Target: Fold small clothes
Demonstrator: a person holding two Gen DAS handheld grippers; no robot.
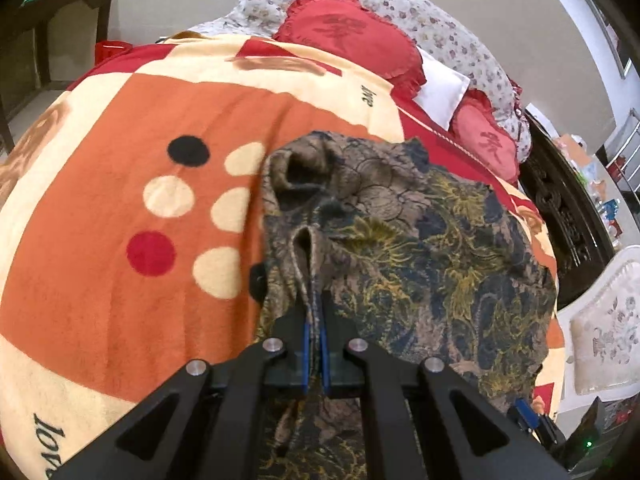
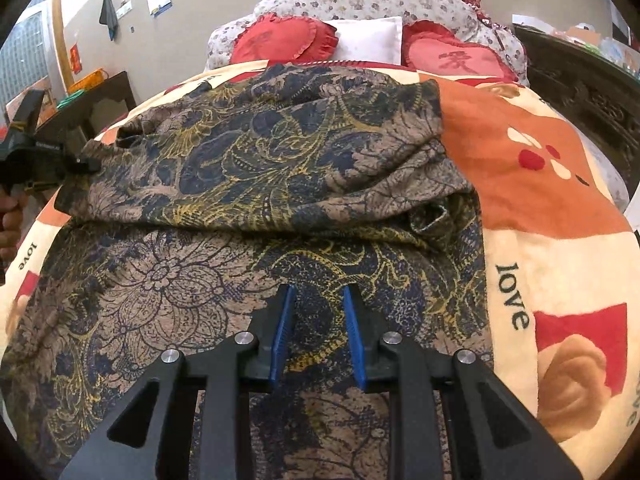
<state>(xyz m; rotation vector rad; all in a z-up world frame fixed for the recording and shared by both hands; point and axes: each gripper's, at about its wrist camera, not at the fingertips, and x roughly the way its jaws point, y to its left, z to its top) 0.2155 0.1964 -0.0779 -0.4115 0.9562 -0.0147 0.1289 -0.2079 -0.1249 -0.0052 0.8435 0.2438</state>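
Note:
A brown, navy and yellow floral garment (image 1: 420, 248) lies on the bed; it also fills the middle of the right wrist view (image 2: 260, 160), with a folded-over layer across its far half. My left gripper (image 1: 316, 320) is shut on a raised fold at the garment's edge, its blue pads pinching the cloth. It also shows at the left edge of the right wrist view (image 2: 86, 165), holding the garment's left side. My right gripper (image 2: 318, 296) is open and empty, its blue pads (image 2: 283, 332) just above the garment's near part.
An orange, cream and red blanket (image 1: 120, 208) covers the bed. Red heart pillows (image 2: 280, 42), a white pillow (image 2: 370, 38) and a floral quilt (image 2: 360, 0) lie at the head. A dark carved bed frame (image 1: 560, 208) and white chair (image 1: 604, 320) stand right; a dark side table (image 2: 104, 92) stands left.

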